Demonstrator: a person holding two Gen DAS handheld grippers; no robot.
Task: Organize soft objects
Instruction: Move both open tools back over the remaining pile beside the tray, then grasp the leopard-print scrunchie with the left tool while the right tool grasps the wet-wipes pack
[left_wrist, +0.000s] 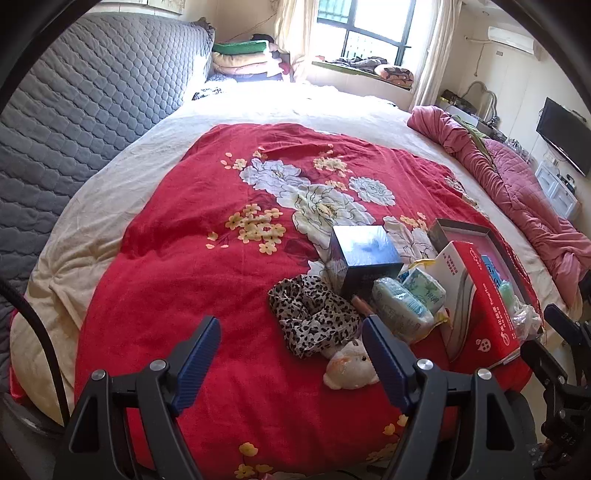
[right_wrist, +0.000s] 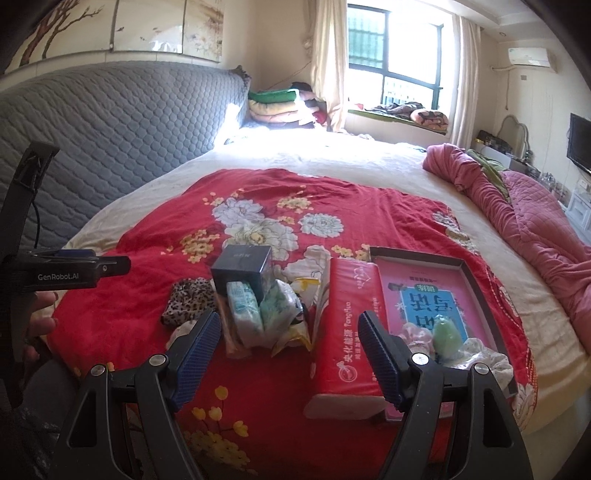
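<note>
Left gripper (left_wrist: 291, 354) & right gripper (right_wrist: 288, 350) are held w/ jaws apart, nothing clamped. Leopard-print cloth (left_wrist: 314, 317), plush toy (left_wrist: 351, 367) and tissue packs (right_wrist: 243, 314) are piled on the red floral blanket (left_wrist: 184, 258) nr the bed's near edge, beside the red tissue box (right_wrist: 343, 332).

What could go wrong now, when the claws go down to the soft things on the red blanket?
1. The leopard cloth lies partly over the small plush toy, so the open left claw may pinch both together.
2. The tissue packs lean on the dark box; pulling one may tip the pile.
</note>
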